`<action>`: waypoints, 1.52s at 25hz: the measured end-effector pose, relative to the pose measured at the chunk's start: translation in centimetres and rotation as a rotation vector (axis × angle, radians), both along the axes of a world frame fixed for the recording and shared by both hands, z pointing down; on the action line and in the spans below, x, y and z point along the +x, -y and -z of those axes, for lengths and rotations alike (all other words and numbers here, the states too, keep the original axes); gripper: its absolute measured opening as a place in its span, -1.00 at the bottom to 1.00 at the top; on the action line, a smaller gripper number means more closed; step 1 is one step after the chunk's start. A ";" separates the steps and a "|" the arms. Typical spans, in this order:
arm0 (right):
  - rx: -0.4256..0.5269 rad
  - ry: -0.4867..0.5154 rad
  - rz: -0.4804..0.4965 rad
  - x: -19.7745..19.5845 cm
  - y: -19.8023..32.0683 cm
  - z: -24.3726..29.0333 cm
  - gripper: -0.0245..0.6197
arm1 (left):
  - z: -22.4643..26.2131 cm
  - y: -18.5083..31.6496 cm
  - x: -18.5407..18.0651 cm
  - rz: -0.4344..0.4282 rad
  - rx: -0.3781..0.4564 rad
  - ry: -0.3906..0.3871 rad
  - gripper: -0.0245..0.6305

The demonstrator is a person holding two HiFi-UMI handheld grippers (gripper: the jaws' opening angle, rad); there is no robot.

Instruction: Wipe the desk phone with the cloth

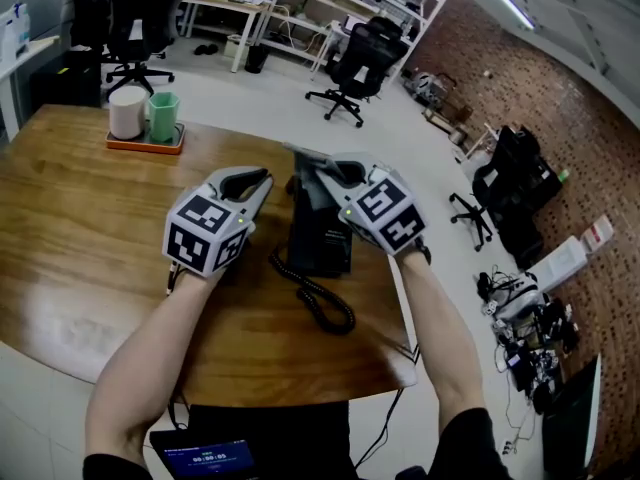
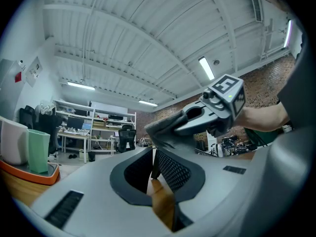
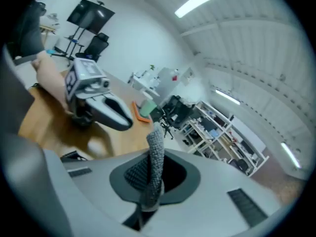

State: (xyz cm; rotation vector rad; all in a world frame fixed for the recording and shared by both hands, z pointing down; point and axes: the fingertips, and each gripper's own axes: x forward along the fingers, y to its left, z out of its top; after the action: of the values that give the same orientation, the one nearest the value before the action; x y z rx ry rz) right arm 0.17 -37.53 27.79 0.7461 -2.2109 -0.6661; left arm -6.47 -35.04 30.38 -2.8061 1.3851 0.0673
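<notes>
On a round wooden table (image 1: pixel 80 228), a black plastic desk phone (image 1: pixel 322 240) stands right of centre, close to the right edge. The left gripper (image 1: pixel 258 181) hovers just left of it, jaws apart and empty. The right gripper (image 1: pixel 335 173) is clamped on a grey textured cloth (image 1: pixel 305 160) draped over the phone's far top. A black coiled cord (image 1: pixel 322 306) loops toward the near side. The phone looks unbraced (the left gripper appears not to touch it), so a firm wipe could shove it toward the edge or snag the cord, and the narrowly pinched cloth might slip free. The phone's casing is dark and matt.
</notes>
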 end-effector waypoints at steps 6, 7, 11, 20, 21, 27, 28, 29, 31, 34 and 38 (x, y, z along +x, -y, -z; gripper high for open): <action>-0.009 -0.066 -0.082 0.7 4.0 -2.3 -0.84 | 0.1 -0.2 0.4 -0.002 0.000 -0.001 -0.85; -0.016 -0.092 -0.079 1.0 3.8 -2.9 -0.85 | 0.1 -0.3 0.4 -0.003 0.001 0.000 -0.85; -0.051 -0.163 0.001 0.9 1.0 -4.0 -0.84 | 0.3 -0.2 0.3 -0.005 0.003 0.002 -0.85; -0.180 -0.399 0.307 1.3 -11.5 -9.5 -0.84 | 0.1 -0.1 -0.1 -0.004 0.002 0.002 -0.85; -0.202 -0.432 0.342 1.6 -12.7 -10.0 -0.84 | 0.1 -0.1 -0.1 -0.004 0.002 0.001 -0.85; -0.163 -0.309 0.294 2.2 -10.4 -6.0 -0.84 | 0.2 -0.2 0.0 -0.006 0.002 0.003 -0.85; -0.118 -0.222 0.221 2.1 -8.0 -4.1 -0.84 | 0.2 -0.2 0.0 -0.006 0.002 0.002 -0.85; -0.070 -0.144 0.140 2.2 -5.4 -2.3 -0.84 | 0.1 -0.2 0.0 -0.006 0.002 0.002 -0.85; 0.000 -0.040 -0.004 2.5 -0.8 0.0 -0.84 | 0.1 -0.2 0.0 -0.005 0.002 0.001 -0.85; 0.013 -0.032 -0.096 2.4 3.3 -0.4 -0.84 | 0.1 -0.2 0.0 -0.005 0.004 -0.002 -0.85; -0.008 -0.126 -0.100 2.5 3.9 -3.1 -0.84 | 0.2 -0.3 0.3 -0.008 0.005 -0.002 -0.85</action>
State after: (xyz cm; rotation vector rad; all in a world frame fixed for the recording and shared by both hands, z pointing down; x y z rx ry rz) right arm 2.62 -41.42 30.91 0.7831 -2.0468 -0.6367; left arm -6.19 -34.71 30.18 -2.8085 1.3722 0.0738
